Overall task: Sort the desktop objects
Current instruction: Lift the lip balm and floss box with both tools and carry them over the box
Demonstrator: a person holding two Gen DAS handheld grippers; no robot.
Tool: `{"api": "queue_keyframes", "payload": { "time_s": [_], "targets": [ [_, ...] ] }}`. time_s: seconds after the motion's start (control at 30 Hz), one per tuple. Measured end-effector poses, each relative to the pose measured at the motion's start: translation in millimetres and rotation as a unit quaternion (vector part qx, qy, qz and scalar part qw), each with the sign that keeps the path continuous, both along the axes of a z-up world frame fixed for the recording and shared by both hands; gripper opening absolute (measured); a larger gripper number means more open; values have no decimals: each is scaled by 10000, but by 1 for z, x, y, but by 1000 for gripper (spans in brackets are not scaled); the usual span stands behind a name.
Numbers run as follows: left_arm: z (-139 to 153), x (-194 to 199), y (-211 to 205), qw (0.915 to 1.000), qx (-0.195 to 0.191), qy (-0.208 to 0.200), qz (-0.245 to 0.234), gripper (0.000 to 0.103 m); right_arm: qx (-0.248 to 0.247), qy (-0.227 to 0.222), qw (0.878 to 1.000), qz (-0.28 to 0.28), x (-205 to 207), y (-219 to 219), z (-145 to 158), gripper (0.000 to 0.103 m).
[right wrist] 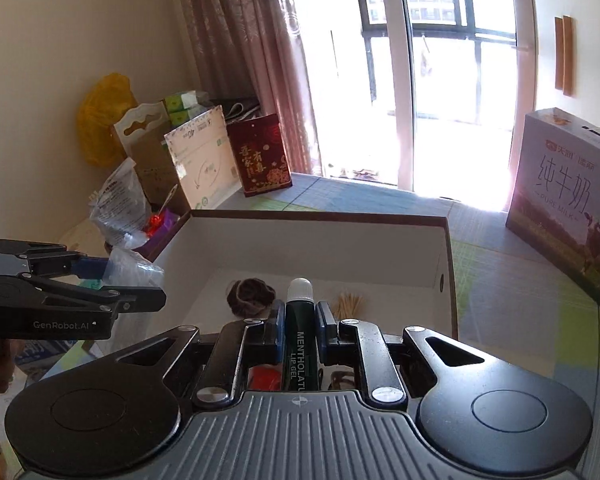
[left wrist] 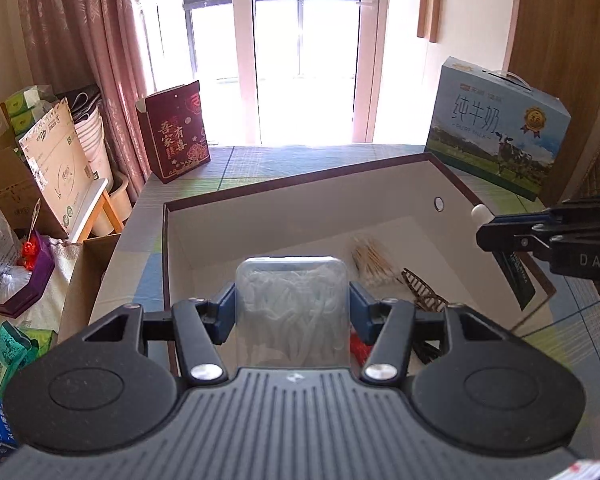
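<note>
My left gripper point(left wrist: 292, 300) is shut on a clear plastic case of white floss picks point(left wrist: 292, 276), held above the near edge of an open white box with a dark rim point(left wrist: 300, 194). My right gripper point(right wrist: 301, 314) is shut on a dark green lip gel tube point(right wrist: 300, 344), white cap pointing forward, over the same box point(right wrist: 320, 216). Inside lie a bundle of cotton swabs point(left wrist: 370, 258), a brown hair claw point(left wrist: 424, 292), a dark scrunchie point(right wrist: 250, 296) and something red point(right wrist: 266, 380). Each gripper shows in the other's view: the right point(left wrist: 484, 236), the left point(right wrist: 132, 280).
A blue milk carton case point(left wrist: 496, 136) stands on the checked tablecloth point(left wrist: 300, 160) at the far right, and a dark red gift box point(left wrist: 176, 132) at the far left corner. Cardboard boxes, bags and tissue packs point(left wrist: 56, 168) crowd the floor to the left.
</note>
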State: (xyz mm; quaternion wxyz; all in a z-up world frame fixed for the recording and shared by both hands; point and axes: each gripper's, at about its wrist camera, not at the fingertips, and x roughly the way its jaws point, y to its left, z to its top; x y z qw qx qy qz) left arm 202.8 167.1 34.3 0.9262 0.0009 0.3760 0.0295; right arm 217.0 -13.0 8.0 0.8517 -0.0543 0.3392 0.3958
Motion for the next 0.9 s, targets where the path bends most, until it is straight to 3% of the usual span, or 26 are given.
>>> {"api": "queue_keyframes", "payload": {
  "time_s": [0.47, 0.9],
  "targets": [
    [-51, 91, 32, 9973, 317, 656, 90, 52, -492, 519, 9967, -383, 78, 38, -44, 12],
    [-89, 119, 40, 9930, 328, 1133, 105, 52, -586, 972, 9935, -127, 93, 75, -73, 12]
  ]
}}
